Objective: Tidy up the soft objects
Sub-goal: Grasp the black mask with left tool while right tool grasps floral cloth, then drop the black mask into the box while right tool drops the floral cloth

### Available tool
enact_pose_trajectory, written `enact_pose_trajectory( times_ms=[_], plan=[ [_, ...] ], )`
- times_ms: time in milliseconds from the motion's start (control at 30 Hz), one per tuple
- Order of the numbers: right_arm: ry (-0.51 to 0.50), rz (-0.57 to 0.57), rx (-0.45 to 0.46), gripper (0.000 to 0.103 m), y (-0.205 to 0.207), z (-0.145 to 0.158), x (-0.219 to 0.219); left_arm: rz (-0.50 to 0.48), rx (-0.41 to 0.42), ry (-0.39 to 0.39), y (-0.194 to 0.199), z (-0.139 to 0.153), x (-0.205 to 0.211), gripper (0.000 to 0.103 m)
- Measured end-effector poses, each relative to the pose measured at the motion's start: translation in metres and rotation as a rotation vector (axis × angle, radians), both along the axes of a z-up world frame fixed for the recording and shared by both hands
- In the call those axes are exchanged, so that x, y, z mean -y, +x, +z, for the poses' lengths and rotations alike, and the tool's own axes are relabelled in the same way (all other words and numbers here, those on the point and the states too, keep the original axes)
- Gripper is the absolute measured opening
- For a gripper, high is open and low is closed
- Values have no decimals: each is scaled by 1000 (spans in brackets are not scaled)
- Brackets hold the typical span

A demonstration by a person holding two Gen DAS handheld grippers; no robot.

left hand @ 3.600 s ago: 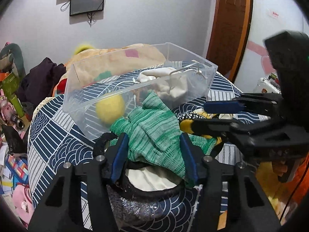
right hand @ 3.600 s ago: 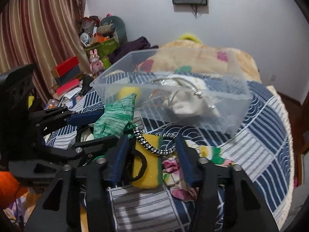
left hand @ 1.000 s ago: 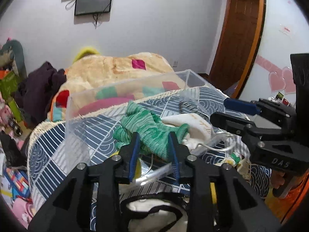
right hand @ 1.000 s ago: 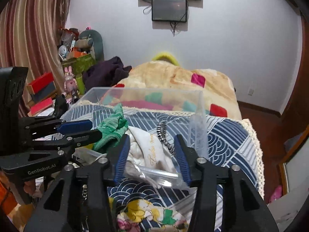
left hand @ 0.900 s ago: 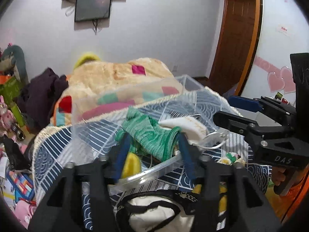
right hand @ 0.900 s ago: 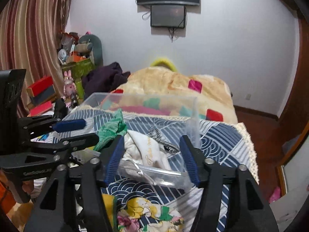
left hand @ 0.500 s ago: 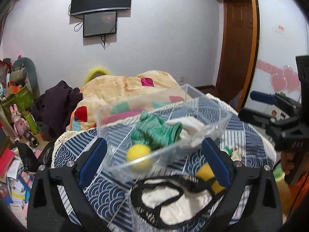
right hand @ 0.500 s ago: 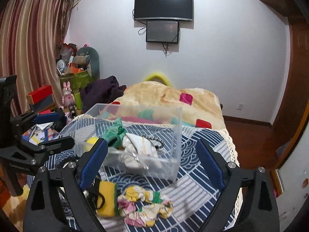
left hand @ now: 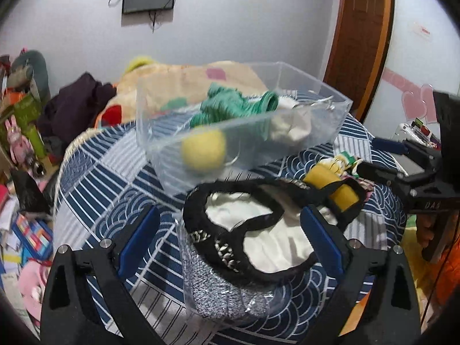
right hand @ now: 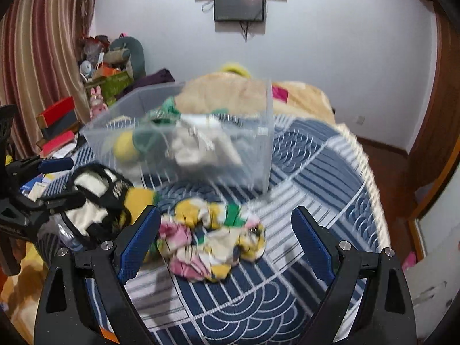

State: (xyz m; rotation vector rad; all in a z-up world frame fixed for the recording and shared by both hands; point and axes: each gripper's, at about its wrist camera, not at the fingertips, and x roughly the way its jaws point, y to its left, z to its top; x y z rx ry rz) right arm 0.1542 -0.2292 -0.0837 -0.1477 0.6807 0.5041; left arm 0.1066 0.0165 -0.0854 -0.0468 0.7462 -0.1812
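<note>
Now, left tool [left hand: 230, 241]: spread wide, empty, low in the frame over the black-trimmed white bag [left hand: 267, 238].
Right tool [right hand: 225, 244]: spread wide, empty, framing the floral cloth [right hand: 212, 244] at lower centre.
Clear plastic bin [left hand: 313, 135]: centre of the frame on the blue patterned table [left hand: 95, 178]; inside it a green knit piece [left hand: 230, 109], a yellow ball [left hand: 203, 153] and a white cloth [left hand: 290, 128].
Yellow pouch [left hand: 330, 184]: just right of the bag, near the bin.

Both wrist views face the clear bin [left hand: 287, 132] [right hand: 258, 155], near, side by side
</note>
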Motion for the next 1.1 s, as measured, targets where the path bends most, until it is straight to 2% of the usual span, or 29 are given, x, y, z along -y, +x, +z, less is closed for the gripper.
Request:
enact_pose_trajectory(
  times_ms=[67, 100, 133, 233, 300, 333, 400, 433, 500, 600, 800, 1100],
  plan=[
    [-19, -2, -33, 91, 2, -9, -1, 3, -8, -12, 2, -6, -2, 89],
    [-29, 2, -58, 91, 4, -15, -2, -4, -21, -19, 5, -9, -3, 78],
    [-30, 6, -73, 90, 5, -19, -2, -10, -34, -27, 7, -11, -4, 72],
    [-24, 20, -86, 81, 3, -21, -1, -8, -34, -27, 9, -15, -3, 63],
    [-18, 41, -90, 66, 1, -20, -1, -13, -33, -21, 10, -15, -3, 56],
    [-19, 45, -89, 63, 0, -20, -1, -12, -33, -23, 10, -15, -3, 52],
    [-23, 60, -79, 49, -4, -19, -2, -6, -27, -23, 10, -14, -3, 45],
    [-19, 68, -79, 45, -4, -20, -2, -2, -22, -16, 9, -13, -3, 41],
    [-10, 81, -77, 29, -6, -19, -2, 3, -15, -13, 8, -11, -4, 39],
    [-9, 85, -65, 19, -8, -19, -3, 11, 4, 12, 4, -6, -4, 39],
    [18, 52, -43, 13, -8, -13, 5, 14, 71, 46, -3, 11, -3, 25],
    [99, 17, 44, 12, -16, 22, 25, 23, 173, 48, -17, 44, 0, 20]
  ],
)
